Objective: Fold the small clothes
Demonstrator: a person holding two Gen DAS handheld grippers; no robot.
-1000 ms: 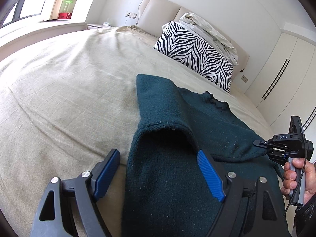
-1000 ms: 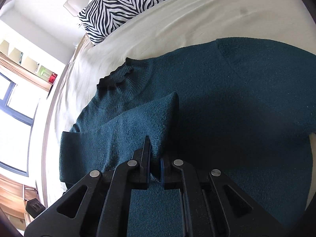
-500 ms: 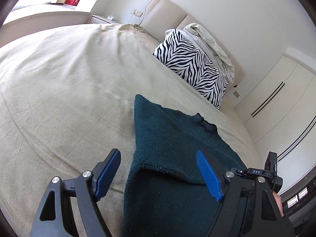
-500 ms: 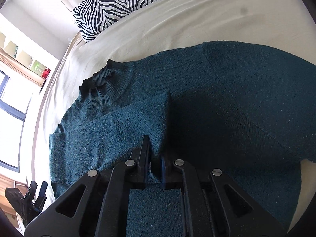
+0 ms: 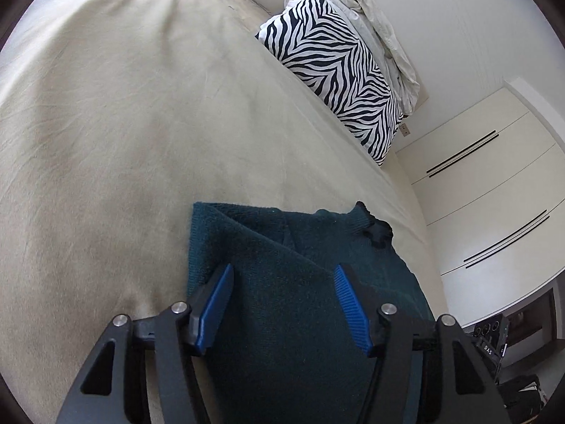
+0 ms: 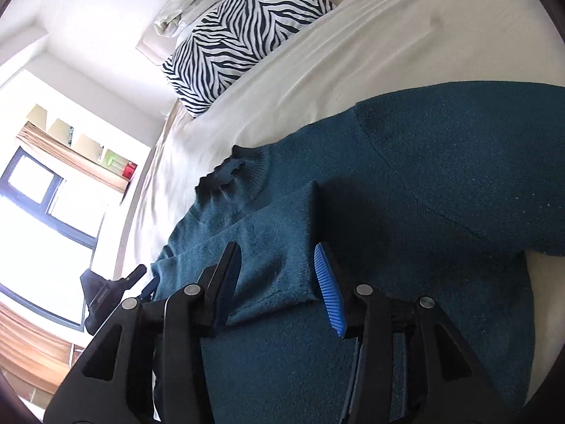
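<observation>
A dark teal knit sweater (image 6: 406, 219) lies on the bed, collar (image 6: 226, 176) toward the pillow. One sleeve (image 6: 268, 247) is folded across its body. My right gripper (image 6: 279, 275) is open, its blue-padded fingers either side of the sleeve cuff. The other sleeve (image 6: 476, 148) stretches out to the right. My left gripper (image 5: 282, 304) is open over the sweater's folded side (image 5: 282, 282), holding nothing. The left gripper also shows in the right wrist view (image 6: 109, 289).
The beige bed sheet (image 5: 123, 123) spreads wide to the left. A zebra-print pillow (image 5: 335, 70) and crumpled bedding (image 5: 381, 28) lie at the headboard. White wardrobe doors (image 5: 494, 183) stand beyond the bed. A window (image 6: 42, 212) is at left.
My right gripper has opened and let go of the sleeve cuff, which now lies on the sweater. My left gripper has tilted and drawn back along the sweater's edge.
</observation>
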